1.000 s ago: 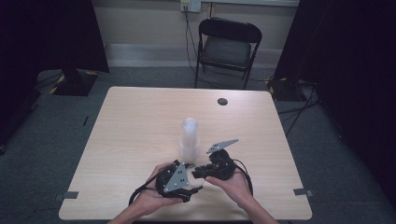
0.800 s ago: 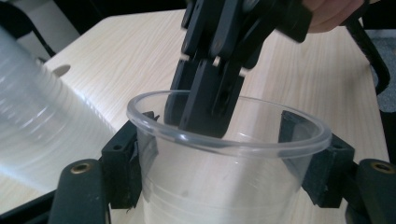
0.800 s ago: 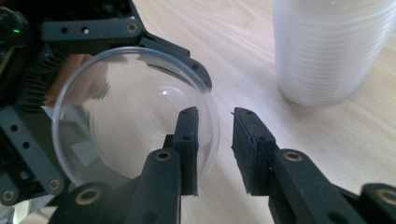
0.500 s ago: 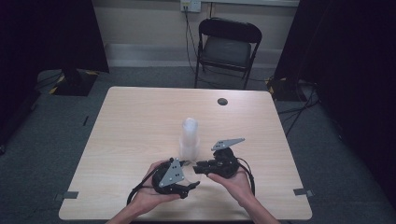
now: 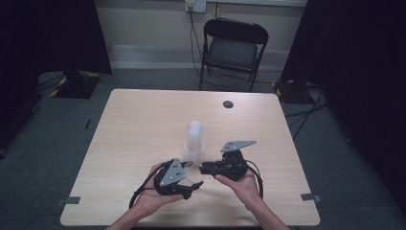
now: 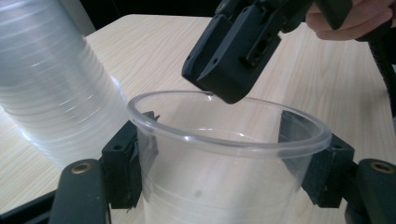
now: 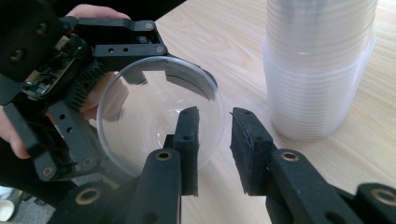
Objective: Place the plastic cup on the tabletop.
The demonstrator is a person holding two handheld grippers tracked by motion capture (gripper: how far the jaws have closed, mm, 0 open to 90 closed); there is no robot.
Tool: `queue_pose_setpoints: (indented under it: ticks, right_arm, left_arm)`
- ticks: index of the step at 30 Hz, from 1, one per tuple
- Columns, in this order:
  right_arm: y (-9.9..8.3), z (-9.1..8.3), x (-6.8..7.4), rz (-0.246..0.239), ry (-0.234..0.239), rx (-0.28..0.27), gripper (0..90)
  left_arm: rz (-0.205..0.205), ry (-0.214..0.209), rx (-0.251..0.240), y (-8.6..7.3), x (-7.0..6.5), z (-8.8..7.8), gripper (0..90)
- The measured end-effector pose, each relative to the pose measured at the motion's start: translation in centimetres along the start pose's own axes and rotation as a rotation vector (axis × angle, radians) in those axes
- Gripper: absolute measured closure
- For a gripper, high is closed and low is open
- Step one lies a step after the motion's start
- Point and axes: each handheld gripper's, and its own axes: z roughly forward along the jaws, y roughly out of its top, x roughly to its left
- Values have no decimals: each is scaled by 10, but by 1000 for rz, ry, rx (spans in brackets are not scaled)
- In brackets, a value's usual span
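Left gripper [image 6: 224,182]: jaws clamped on the sides of a single clear plastic cup [image 6: 224,154], held just above the pale wooden surface [image 5: 143,124] at its near edge. Right gripper [image 7: 215,135]: jaws part open and just now closing a little, one jaw inside the cup's rim, the other outside; whether the pads pinch the wall cannot be told. Tall stack of clear plastic cups [image 5: 194,141] stands upright on the surface just beyond both grippers.

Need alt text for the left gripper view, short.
The left gripper clamps a clear plastic cup between its black jaws, the right gripper poised at its far rim. A stack of clear cups stands on the table.
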Motion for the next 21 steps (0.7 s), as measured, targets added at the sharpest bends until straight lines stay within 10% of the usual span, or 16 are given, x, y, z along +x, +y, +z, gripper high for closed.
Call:
queue_pose_setpoints:
  ticks: [12, 21]
  right_arm:
    - [1, -7, -5, 0, 12, -34, 738]
    - [0, -14, -8, -10, -4, -64, 721]
  left_arm:
    - [-141, 41, -42, -4, 20, -8, 289]
    - [-173, 124, -74, -9, 34, -15, 289]
